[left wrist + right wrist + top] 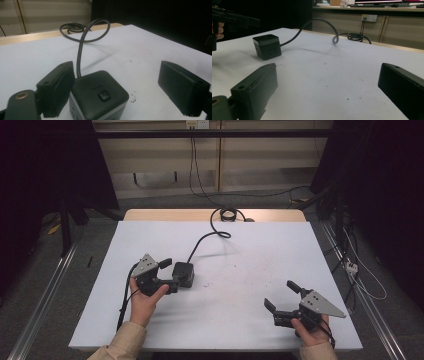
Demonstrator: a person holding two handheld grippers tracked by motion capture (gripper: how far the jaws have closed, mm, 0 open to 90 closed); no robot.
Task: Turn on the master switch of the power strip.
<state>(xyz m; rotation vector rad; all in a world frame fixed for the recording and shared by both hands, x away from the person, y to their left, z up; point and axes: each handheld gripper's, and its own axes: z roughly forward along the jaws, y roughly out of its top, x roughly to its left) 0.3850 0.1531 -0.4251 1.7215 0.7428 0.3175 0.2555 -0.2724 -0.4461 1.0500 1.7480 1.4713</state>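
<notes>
A black cube-shaped power socket (183, 273) with a button on its top stands on the white table (240, 315), left of the middle. Its thick black cable (210, 237) curls away to the far edge. My left gripper (170, 274) is open, with the cube's near end between its jaws. In the left gripper view the cube (98, 96) sits close against the left jaw, and the right jaw stands well apart from it. My right gripper (281, 296) rests open near the front right with nothing between its jaws. It faces the cube (267, 46) from a distance.
The cable ends in a coil (228, 214) on the wooden strip at the table's far edge. Metal rails (45, 290) run along the floor on both sides. A white power strip (351, 266) and loose wires lie on the floor to the right.
</notes>
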